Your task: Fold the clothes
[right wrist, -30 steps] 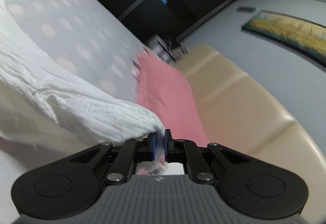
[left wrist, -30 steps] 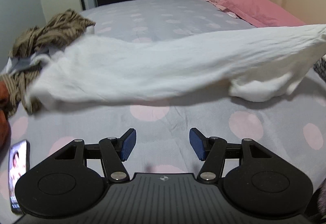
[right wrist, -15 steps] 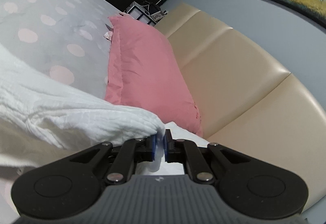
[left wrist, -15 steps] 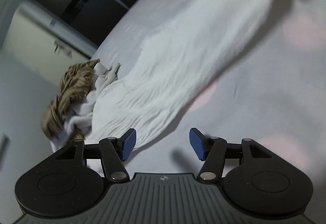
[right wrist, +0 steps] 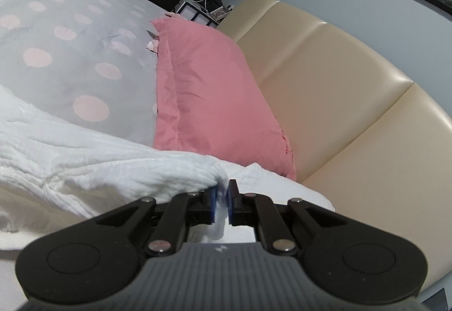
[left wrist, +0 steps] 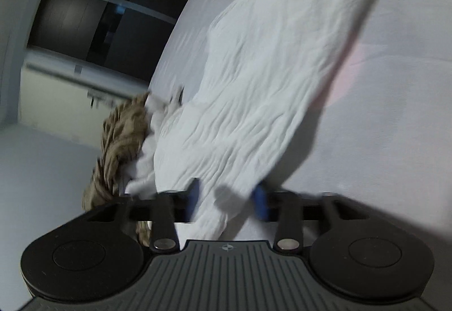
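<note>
A long white crinkled garment (left wrist: 254,84) stretches across the grey, pink-dotted bed (left wrist: 381,127). Its near end lies between the blue pads of my left gripper (left wrist: 227,199), whose jaws are closing. A gap still shows between the cloth and the right pad. In the right wrist view the other end of the white garment (right wrist: 99,169) is pinched in my right gripper (right wrist: 222,198), which is shut on a fold of it, just above the bed.
A brown knitted garment (left wrist: 118,141) with some white cloth lies bunched left of the white garment's end. A pink pillow (right wrist: 203,96) leans on the cream headboard (right wrist: 325,84). A nightstand (right wrist: 197,8) and dark wardrobe doors (left wrist: 99,14) stand beyond the bed (right wrist: 56,36).
My left gripper rolled, dropped towards the bed and came up to the garment's left end, which now sits between its pads. The right gripper shifted towards the pillow, then held still, gripping throughout.
</note>
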